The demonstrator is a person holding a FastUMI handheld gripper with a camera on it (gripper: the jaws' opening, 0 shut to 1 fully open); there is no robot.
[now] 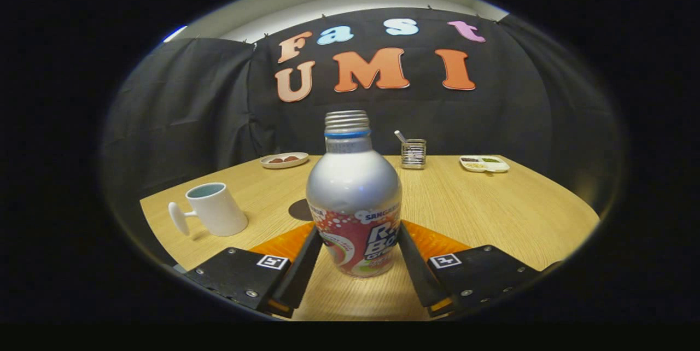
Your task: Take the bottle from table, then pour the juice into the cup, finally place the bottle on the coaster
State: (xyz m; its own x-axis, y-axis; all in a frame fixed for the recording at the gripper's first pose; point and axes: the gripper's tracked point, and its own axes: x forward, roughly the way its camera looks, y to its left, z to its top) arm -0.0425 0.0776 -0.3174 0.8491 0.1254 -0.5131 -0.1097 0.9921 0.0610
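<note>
dim booth, light from above | glare on bottle (354,187) shoulder | fisheye bending, edges darkened

Black cloth wall (191,105) hangs behind a light wooden table (492,209); pale ceiling (339,4) above.

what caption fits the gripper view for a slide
Gripper jaws closed on the uncapped bottle, mug and coaster beyond.

The camera is riding on the tongs (354,263), low over the desk (492,209), looking forward along both fingers toward the booth's cloth wall. It is sitting very near the bottle (354,198), which is standing upright between the fingers.
</note>
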